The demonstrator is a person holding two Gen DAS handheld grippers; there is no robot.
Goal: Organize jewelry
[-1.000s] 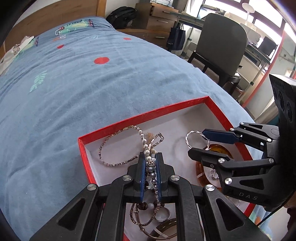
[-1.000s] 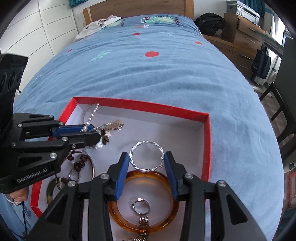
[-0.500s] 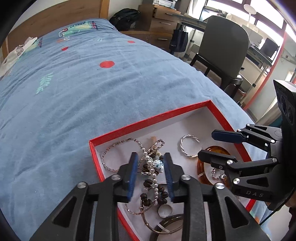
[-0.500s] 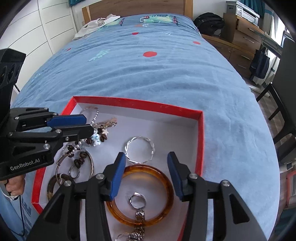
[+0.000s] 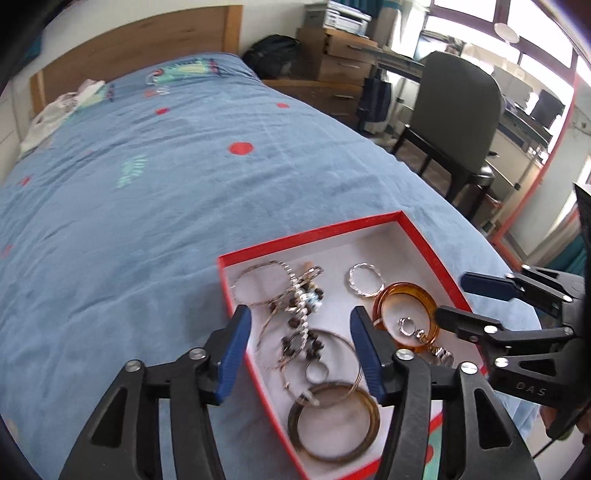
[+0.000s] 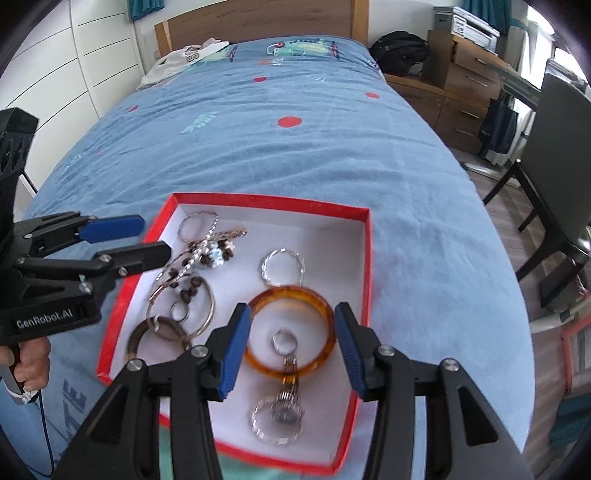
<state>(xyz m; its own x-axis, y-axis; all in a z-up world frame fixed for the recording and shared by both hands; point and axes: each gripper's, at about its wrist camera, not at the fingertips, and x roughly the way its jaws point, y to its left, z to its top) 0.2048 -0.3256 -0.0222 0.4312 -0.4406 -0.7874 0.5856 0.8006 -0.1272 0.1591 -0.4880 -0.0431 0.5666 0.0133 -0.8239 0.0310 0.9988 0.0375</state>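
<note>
Both grippers have lifted off the red-rimmed white cardboard tray [image 6: 364, 258] at the bed's [image 6: 295, 147] near edge. Left gripper [image 5: 299, 350] jaws have just opened, releasing the beaded bracelet tangle [image 5: 299, 314]; right gripper [image 6: 291, 350] jaws stand apart, empty. Jewellery all lies in the tray; the tangle looks unsorted.

Beneath my fingers: one bed [image 6: 295, 155], blue spotted cover. On it, near the foot, one shallow red box [image 6: 364, 258], white-lined, holding jewelry. At the wooden headboard [image 6: 258, 14], one white garment [image 6: 181, 61], crumpled.
</note>
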